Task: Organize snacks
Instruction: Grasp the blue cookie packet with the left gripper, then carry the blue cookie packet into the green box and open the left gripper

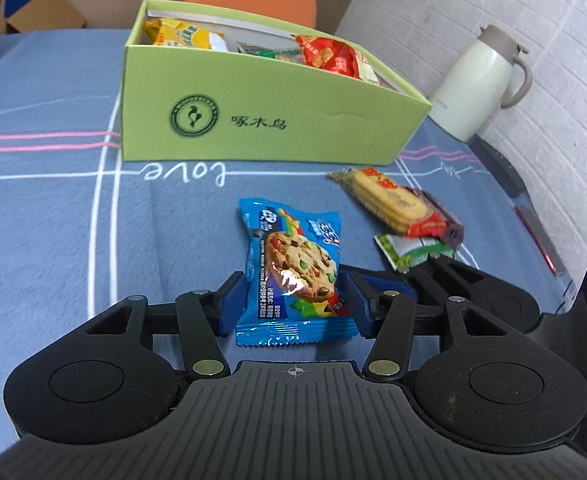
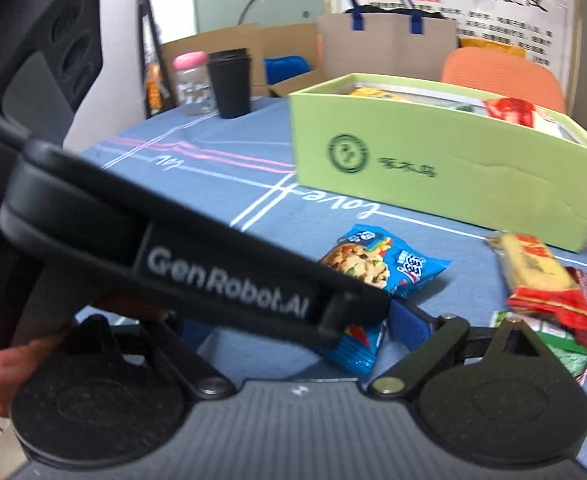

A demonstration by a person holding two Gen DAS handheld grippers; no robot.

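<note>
Left gripper [image 1: 293,300] low over the blue tablecloth [image 1: 45,220], blue pads pressed against both sides of the blue cookie packet [image 1: 293,276]: clamped on it, packet upright between the fingers, lower crimped edge toward the camera. Ahead of the fingers and slightly left, the green box [image 1: 261,120], open at the top, already holding a yellow packet [image 1: 187,36] at its far left and a red packet [image 1: 327,54] further right. Ahead and to the right of the left gripper, a biscuit packet [image 1: 393,200] lying flat on the cloth, its red end resting over a green-and-white packet [image 1: 413,250] just beside the right-hand finger. Further off to the right, a cream jug [image 1: 477,84] near the wall.

Right gripper [image 2: 293,332] mostly hidden behind the body of the left one, which crosses its view diagonally; only one blue pad [image 2: 407,328] visible, left finger covered, so cannot tell whether apart or together. Same cookie packet [image 2: 377,264] seen just ahead of that pad, gripped by the other tool. Green box [image 2: 433,160] ahead and right; black cup [image 2: 229,84] and pink-lidded jar [image 2: 191,80] far ahead to the left.
</note>
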